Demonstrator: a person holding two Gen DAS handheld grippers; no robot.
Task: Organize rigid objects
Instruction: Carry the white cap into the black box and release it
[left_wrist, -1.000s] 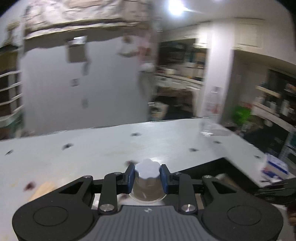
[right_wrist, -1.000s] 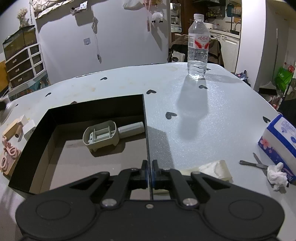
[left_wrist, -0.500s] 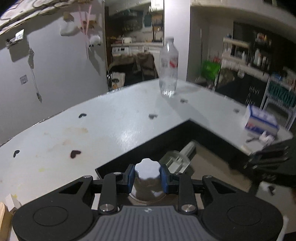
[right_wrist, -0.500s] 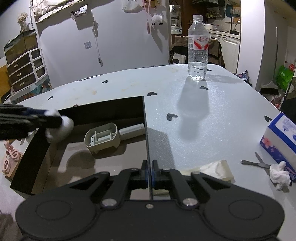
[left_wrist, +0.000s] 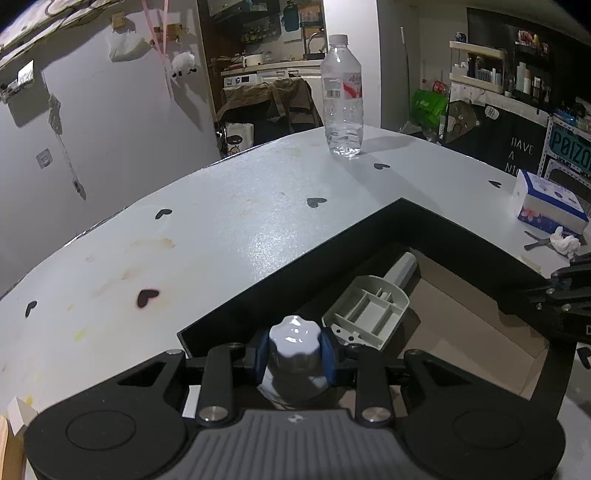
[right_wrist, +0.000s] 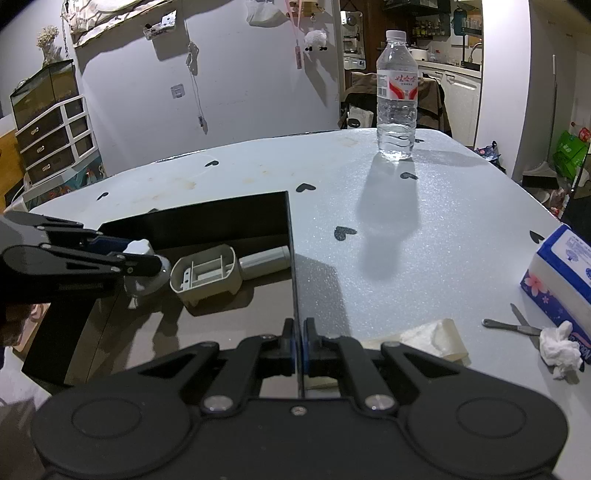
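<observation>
The pale table (right_wrist: 424, 229), printed with small black hearts, fills most of both views. On it sits an open black box (right_wrist: 221, 218) with a brown cardboard floor. Inside the box, near its far wall, a grey plastic scoop (right_wrist: 207, 275) lies on its side with its ribbed underside showing and its round handle pointing toward the box's right wall. The left gripper (left_wrist: 295, 354) reaches over the box's left part, its 2 blue pads pinching the white scalloped knob (left_wrist: 293, 341) of a small faucet-like valve part, which hangs above the box floor just beside the scoop; from the right wrist view its greyish body shows below the fingers. The right gripper (right_wrist: 298, 345) has its jaws pressed together on the thin right wall of the box, at the near end. A clear water bottle (right_wrist: 397, 96) stands upright at the far side of the table, well apart from the box. At the right edge are a blue-and-white tissue pack (right_wrist: 561, 266), 1 crumpled tissue (right_wrist: 559, 349) touching it, a small metal tool (right_wrist: 513, 325) and a folded pale sheet (right_wrist: 432, 338) near the right gripper.
</observation>
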